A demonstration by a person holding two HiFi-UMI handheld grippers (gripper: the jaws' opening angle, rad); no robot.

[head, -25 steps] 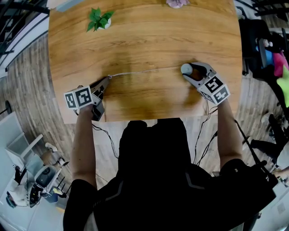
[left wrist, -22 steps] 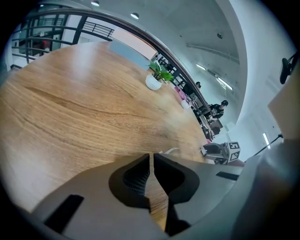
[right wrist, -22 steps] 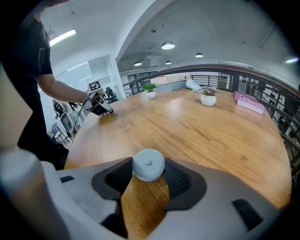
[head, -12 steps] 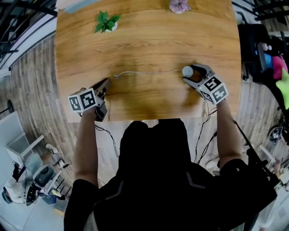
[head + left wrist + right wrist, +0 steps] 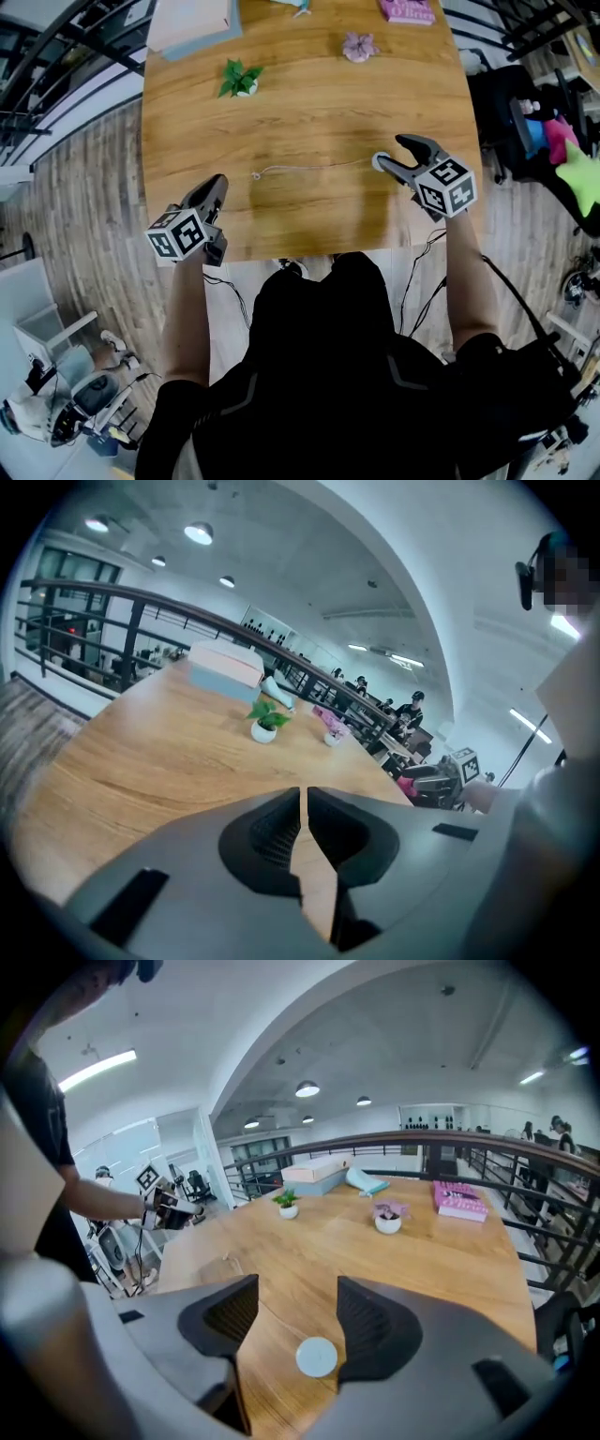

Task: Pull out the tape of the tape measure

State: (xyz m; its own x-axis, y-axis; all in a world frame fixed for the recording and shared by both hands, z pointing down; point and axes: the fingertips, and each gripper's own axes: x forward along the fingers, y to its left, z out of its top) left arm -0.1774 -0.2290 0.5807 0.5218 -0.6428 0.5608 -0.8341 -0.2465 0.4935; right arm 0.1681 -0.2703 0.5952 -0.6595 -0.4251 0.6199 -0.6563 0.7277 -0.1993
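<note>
The left arm (image 5: pixel 184 309) and the right arm (image 5: pixel 467 272) both stretch forward, forearms bare, elbows only slightly bent. The left claw (image 5: pixel 217 182) points ahead and downward, its marker cube (image 5: pixel 177 234) toward the wrist. Its jaws are drawn together to a hairline slit, with nothing caught between them. The right claw (image 5: pixel 391 153) angles inward and downward. Its jaws have just been opening and stand wide apart, the pads pressing on nothing.

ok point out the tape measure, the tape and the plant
tape measure (image 5: pixel 317 1357), right gripper view, round top face
tape (image 5: pixel 309 166), head view, mid length
plant (image 5: pixel 239 79), head view, leaves
</note>
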